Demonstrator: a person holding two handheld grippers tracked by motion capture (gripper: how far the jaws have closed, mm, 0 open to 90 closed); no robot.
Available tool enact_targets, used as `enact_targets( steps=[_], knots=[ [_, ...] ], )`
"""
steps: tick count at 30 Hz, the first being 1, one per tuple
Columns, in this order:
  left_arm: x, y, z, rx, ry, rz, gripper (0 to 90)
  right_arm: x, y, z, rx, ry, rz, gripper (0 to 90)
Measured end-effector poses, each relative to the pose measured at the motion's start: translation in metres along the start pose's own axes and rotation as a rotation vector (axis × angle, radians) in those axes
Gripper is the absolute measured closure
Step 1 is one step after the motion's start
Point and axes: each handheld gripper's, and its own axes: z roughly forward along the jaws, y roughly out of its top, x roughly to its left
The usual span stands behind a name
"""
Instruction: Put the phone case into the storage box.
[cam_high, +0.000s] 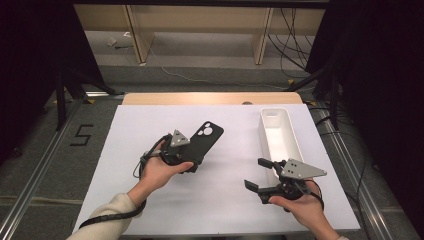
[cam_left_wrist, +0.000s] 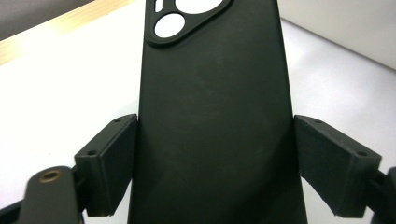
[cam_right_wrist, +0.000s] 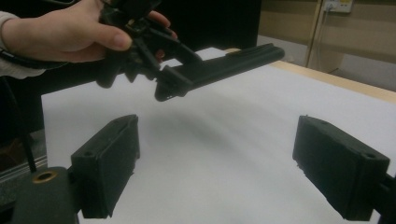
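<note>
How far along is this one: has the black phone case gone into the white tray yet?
Done: the black phone case is lifted off the white sheet. In hand: the left gripper clamps its sides. Left: the long white tray looks empty; the right gripper is open.

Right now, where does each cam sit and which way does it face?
High view: above the person's side, looking forward and down on the table; both forearms, both tongs.
Left gripper view: on the left tongs, along the black phone case they clamp.
Right gripper view: on the open right tongs, facing the left hand.
All share the case.
</note>
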Motion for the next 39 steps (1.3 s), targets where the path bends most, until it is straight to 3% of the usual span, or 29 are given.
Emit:
enact_targets(
  steps=[15, 27, 39],
  knots=[
    [-0.015, -0.011, -0.019, -0.03, -0.013, 0.018, 17.1, -0.009, 0.021, 0.013, -0.031, -0.053, 0.02, 16.2],
    [-0.032, -0.018, -0.027, -0.055, -0.034, 0.053, 17.1, -0.02, 0.045, 0.041, -0.048, -0.083, 0.038, 16.5],
    [-0.049, -0.021, -0.027, -0.057, -0.066, 0.085, 16.9, -0.026, 0.047, 0.067, -0.003, -0.091, 0.072, 17.4]
  ],
)
